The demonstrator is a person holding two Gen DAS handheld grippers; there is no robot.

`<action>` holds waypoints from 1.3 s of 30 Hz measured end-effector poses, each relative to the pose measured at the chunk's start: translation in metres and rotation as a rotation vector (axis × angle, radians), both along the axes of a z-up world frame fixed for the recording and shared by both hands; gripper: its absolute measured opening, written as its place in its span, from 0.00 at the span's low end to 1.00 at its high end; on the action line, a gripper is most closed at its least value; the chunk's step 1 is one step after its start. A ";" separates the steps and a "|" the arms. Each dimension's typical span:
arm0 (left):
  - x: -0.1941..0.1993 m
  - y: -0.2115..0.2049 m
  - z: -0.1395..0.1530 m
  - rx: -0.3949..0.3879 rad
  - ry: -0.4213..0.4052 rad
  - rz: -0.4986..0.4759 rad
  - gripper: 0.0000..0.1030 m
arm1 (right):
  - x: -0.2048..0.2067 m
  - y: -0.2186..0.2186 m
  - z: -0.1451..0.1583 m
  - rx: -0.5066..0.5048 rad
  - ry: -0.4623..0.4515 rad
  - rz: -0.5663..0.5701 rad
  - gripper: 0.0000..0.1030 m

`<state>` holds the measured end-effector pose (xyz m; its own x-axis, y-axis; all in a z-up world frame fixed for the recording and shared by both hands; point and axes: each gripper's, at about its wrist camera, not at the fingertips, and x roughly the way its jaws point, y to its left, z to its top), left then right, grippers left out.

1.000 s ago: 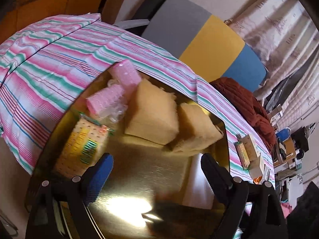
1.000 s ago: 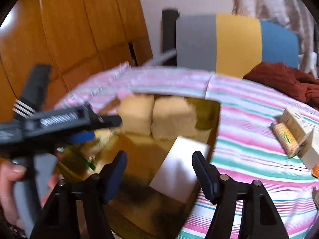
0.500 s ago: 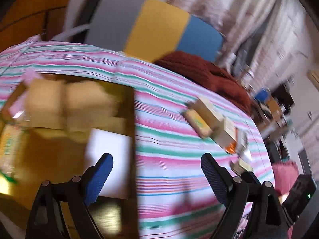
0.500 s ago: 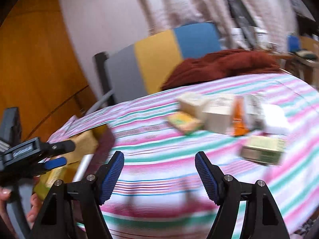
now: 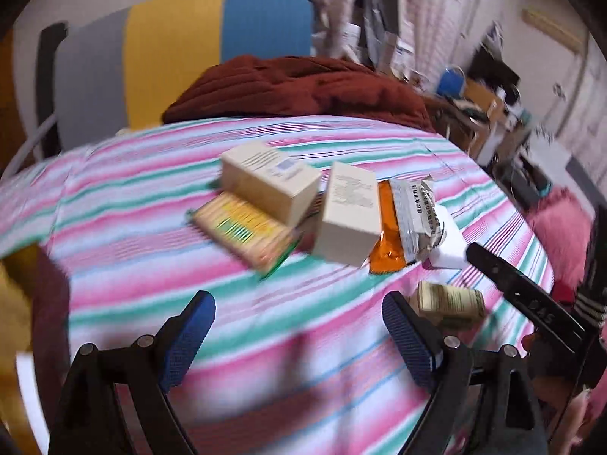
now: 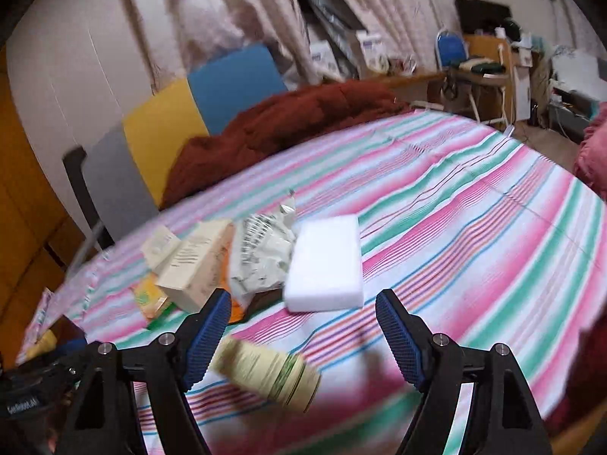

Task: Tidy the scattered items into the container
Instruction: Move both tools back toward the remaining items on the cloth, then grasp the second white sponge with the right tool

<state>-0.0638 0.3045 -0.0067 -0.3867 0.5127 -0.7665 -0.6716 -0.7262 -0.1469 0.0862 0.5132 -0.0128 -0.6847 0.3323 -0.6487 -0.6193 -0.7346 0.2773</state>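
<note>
Both claws hang over the striped cloth of the bench (image 5: 125, 204), each angled down toward the heap of loose things, which suits a reach for the next item rather than a drop.

The left claw (image 5: 299, 337) stands released, its blue pads well apart with only cloth between them. Ahead of it lie two cream cartons, one (image 5: 269, 182) resting partly on a flat yellow-green packet (image 5: 242, 227) and the other (image 5: 351, 216) propped on end against an orange sachet (image 5: 387, 235) and a crumpled silver wrapper (image 5: 417, 220). They lean on each other because they are simply dumped together, so lifting one will likely disturb its neighbours.

The right claw (image 6: 303, 337) is empty too, and its jaws are opening. The small green-labelled box (image 6: 269, 375) lies on its side near the left pad, partly inside the gap but not pressed by either pad. Beyond it the white foam block (image 6: 326, 261) lies flat and free of the heap (the easiest pick, I judge, since nothing rests on it).

The container itself is barely in view: only a yellowish edge (image 5: 17, 303) at the far left of the left wrist view, well apart from the heap. Whatever is picked up must therefore be carried across the bench to that side.

The heap remains outside the container, so much of the tidying seems left.
</note>
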 end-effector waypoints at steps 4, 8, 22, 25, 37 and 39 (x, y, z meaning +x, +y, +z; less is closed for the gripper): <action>-0.010 0.017 -0.004 -0.008 -0.021 -0.007 0.89 | -0.017 0.013 -0.010 -0.031 -0.079 0.012 0.77; -0.019 0.027 -0.010 -0.009 -0.051 -0.020 0.89 | -0.026 0.017 -0.023 -0.057 -0.129 0.042 0.77; -0.030 0.072 -0.028 -0.063 -0.079 -0.097 0.89 | -0.016 0.019 -0.029 0.048 -0.153 0.035 0.58; -0.033 0.077 -0.032 -0.068 -0.085 -0.091 0.89 | -0.005 0.015 -0.030 0.059 -0.143 0.028 0.58; -0.044 0.064 -0.033 0.035 -0.153 0.001 0.56 | -0.002 0.014 -0.036 0.111 -0.115 0.034 0.59; -0.042 0.054 -0.028 0.071 -0.167 0.009 0.55 | -0.002 0.014 -0.036 0.110 -0.110 0.033 0.59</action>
